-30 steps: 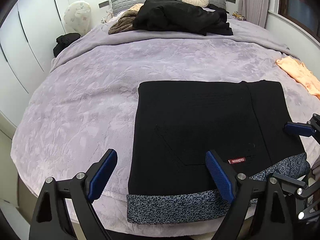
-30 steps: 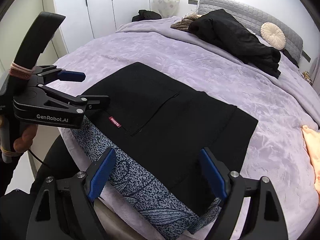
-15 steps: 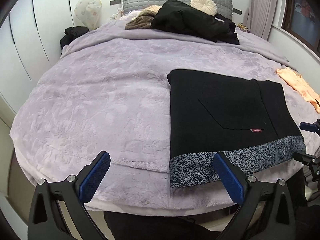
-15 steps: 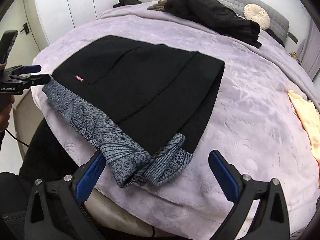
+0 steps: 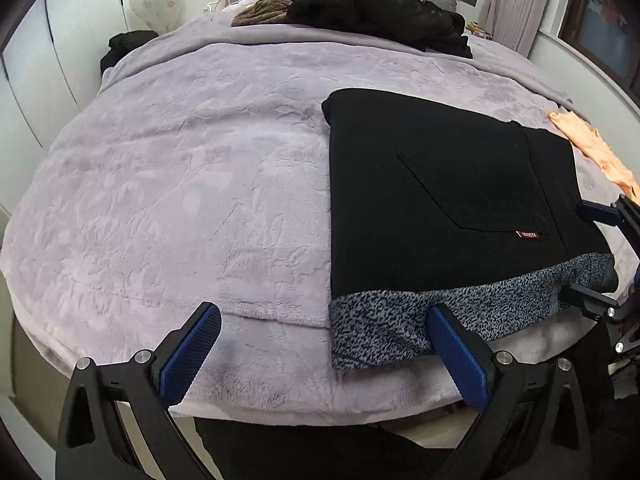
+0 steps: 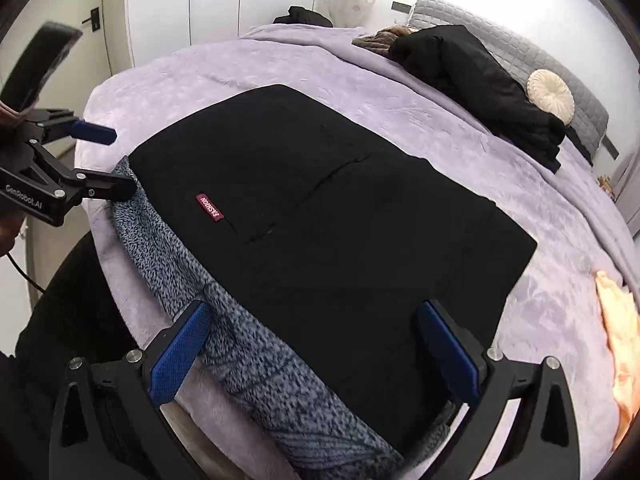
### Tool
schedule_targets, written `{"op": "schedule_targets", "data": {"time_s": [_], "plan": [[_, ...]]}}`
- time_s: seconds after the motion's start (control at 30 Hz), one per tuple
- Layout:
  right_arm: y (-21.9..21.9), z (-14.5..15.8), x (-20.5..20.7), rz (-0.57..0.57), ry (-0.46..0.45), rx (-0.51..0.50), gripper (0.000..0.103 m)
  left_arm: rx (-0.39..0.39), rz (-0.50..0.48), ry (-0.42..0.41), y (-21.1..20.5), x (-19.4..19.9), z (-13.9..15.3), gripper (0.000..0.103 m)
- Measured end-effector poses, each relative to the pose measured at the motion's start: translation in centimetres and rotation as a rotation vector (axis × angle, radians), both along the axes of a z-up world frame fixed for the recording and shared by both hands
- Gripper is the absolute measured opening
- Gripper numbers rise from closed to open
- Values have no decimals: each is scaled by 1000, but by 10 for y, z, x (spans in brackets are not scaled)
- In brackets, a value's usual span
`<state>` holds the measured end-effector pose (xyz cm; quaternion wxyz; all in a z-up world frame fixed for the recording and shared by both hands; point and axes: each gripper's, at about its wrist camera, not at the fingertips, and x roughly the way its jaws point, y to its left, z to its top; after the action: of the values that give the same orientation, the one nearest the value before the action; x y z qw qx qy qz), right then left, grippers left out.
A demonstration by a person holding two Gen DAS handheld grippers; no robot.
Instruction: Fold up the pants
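Nearest the cameras, the left claw (image 5: pixel 324 344) hangs over the near edge of the bed (image 5: pixel 192 200) with its jaws spread wide and nothing between them; they have just been opening, as have those of the right claw (image 6: pixel 312 344), which gapes just as wide above the near right part of the pants (image 6: pixel 320 216) without pressing on them. The pants lie at the near right side of the bed as a flat, roughly square black packet, already folded over on itself, so the task looks well along; a further fold or a final tidy may be all that is left. A speckled grey-blue band (image 5: pixel 440 316) runs along the packet's near edge, bunched at its right end. On the black face sit a pocket seam and a small red label (image 6: pixel 209 207). Beyond, a dark heap of clothes (image 5: pixel 376 8) lies by the headboard.
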<state>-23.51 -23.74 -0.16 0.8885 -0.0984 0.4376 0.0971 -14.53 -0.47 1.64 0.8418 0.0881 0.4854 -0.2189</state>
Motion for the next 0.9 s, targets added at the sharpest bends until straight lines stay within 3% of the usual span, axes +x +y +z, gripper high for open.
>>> {"op": "schedule_targets", "data": {"time_s": [0.1, 0.2, 0.27, 0.4, 0.5, 0.6, 0.7, 0.83, 0.9], "plan": [[-20, 27, -7, 8, -36, 118, 103, -43, 5, -74, -2, 9, 31, 103], [-29, 44, 13, 7, -88, 188, 103, -130, -53, -116, -28, 28, 58, 103], [-35, 40, 41, -10, -80, 232, 103, -128, -88, -72, -55, 49, 53, 103], [-62, -3, 88, -107, 112, 315, 102, -65, -118, 131, -88, 78, 1, 103], [-74, 8, 63, -139, 47, 292, 102, -144, -86, 186, -67, 77, -6, 103], [-96, 24, 19, -171, -29, 328, 103, -221, -91, 147, -36, 66, 10, 103], [-136, 12, 4, -228, 21, 458, 103, -240, -147, 177, -30, 69, 7, 103], [-154, -38, 17, -257, 192, 766, 103, -319, -222, 341, -52, 78, -23, 103], [-149, -54, 25, -231, 203, 891, 103, -311, -233, 329, -65, 75, -27, 103]]}}
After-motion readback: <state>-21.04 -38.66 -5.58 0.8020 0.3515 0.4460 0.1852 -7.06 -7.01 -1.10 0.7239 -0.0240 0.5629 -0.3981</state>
